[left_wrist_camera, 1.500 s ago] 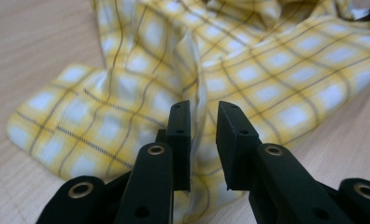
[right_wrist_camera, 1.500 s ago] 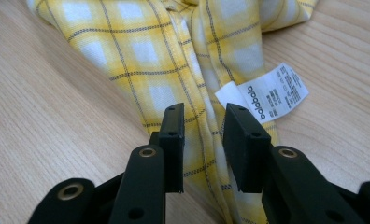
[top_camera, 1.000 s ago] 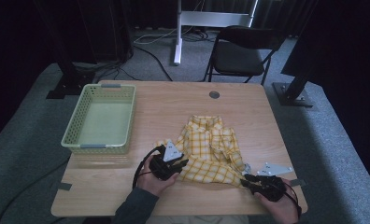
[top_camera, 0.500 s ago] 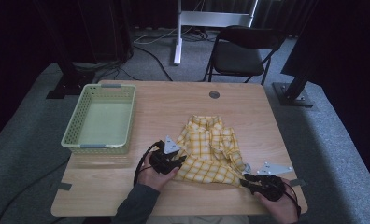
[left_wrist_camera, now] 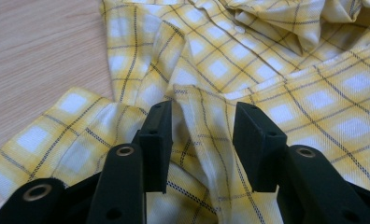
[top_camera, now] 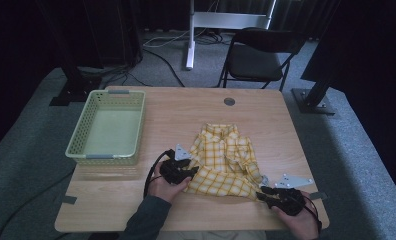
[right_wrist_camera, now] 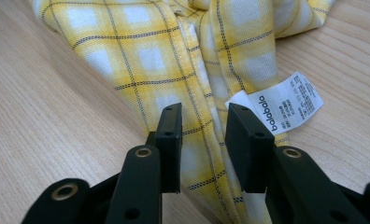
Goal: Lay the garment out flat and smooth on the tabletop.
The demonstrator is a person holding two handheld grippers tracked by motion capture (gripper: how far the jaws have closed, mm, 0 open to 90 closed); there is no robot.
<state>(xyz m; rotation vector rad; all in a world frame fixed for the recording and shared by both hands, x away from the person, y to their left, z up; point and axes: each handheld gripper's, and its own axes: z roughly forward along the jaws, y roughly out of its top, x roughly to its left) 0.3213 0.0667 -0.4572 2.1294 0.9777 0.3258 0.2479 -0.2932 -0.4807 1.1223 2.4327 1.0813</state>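
The yellow plaid shirt (top_camera: 225, 162) lies crumpled on the wooden surface (top_camera: 196, 107). Your left gripper (left_wrist_camera: 202, 140) has just been opening; its jaws stand spread over a raised fold. Your right gripper (right_wrist_camera: 202, 140) has its jaws apart astride the hem, the white label (right_wrist_camera: 279, 106) just beside them. A green basket (top_camera: 107, 129) sits well beyond your left jaws.
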